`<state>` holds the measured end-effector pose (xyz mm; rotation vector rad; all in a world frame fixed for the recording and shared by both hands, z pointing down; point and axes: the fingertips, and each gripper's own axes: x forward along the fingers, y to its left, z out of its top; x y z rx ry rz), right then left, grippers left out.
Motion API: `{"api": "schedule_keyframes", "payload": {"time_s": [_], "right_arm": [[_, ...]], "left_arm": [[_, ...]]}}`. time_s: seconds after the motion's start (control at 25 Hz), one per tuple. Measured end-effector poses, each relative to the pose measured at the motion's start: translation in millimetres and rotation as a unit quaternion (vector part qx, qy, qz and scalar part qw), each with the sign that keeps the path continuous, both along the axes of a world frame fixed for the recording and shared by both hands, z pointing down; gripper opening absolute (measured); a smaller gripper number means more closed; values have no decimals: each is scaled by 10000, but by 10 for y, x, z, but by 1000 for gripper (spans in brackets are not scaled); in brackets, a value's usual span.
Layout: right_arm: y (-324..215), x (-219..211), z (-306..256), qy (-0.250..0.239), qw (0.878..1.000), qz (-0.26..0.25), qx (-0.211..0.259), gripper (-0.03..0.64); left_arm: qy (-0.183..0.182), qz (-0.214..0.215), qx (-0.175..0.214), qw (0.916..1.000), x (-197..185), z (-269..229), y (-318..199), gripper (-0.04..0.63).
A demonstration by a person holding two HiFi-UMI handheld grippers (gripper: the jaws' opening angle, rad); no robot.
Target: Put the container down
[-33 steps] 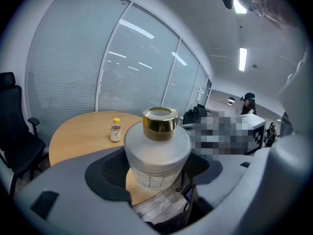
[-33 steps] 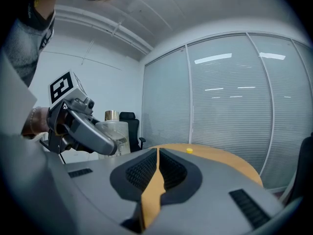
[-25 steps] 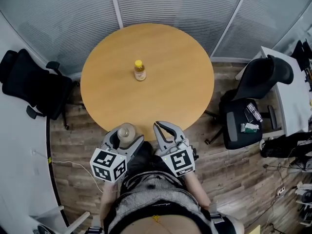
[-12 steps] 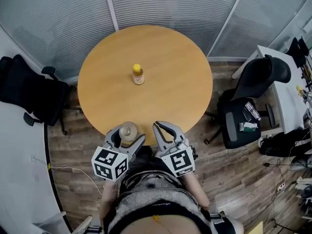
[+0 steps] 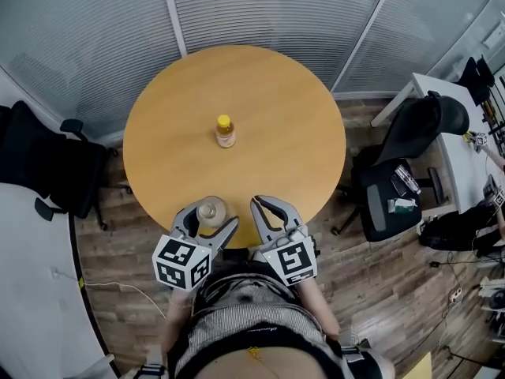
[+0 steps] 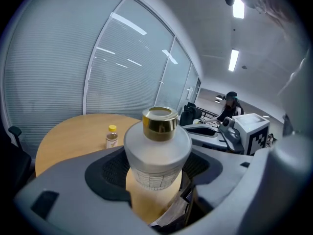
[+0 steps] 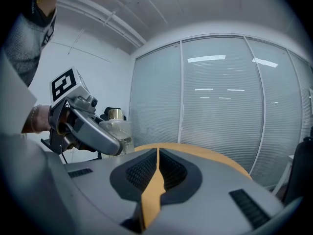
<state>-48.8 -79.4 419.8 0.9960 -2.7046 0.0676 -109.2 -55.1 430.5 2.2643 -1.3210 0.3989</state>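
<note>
My left gripper [image 5: 207, 219] is shut on a frosted container [image 5: 209, 211] with a gold cap, upright between its jaws over the near edge of the round wooden table [image 5: 276, 117]. In the left gripper view the container [image 6: 156, 153] fills the middle, with the table [image 6: 68, 136] beyond it. Whether its base touches the table is hidden. My right gripper [image 5: 264, 204] is beside it to the right, shut with nothing in it; in its own view the pads [image 7: 168, 169] meet. A small yellow-capped bottle [image 5: 226, 131] stands near the table's middle.
Black office chairs stand at the left [image 5: 47, 172] and right [image 5: 410, 156] of the table. A white desk [image 5: 465, 156] with clutter is at the far right. Glass walls with blinds [image 5: 260, 6] close off the back. The floor is wood.
Both grippers have drawn slightly nearer the table, so the container now sits over its near edge. The jaws have not changed.
</note>
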Motion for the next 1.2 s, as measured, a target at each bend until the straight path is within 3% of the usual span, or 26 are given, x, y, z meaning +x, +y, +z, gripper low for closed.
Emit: {"api": "schedule_keyframes", "payload": {"time_s": [0.88,1.2], "right_arm": [[-411,-608,106,231,9994,255,-35,26],[-418,-703,146,301,9991,289,-74,26]], "left_arm": [[1,425,8,9991,-593,87,-418,344],[-38,330,-18,9994,-806,143,-364,344]]}}
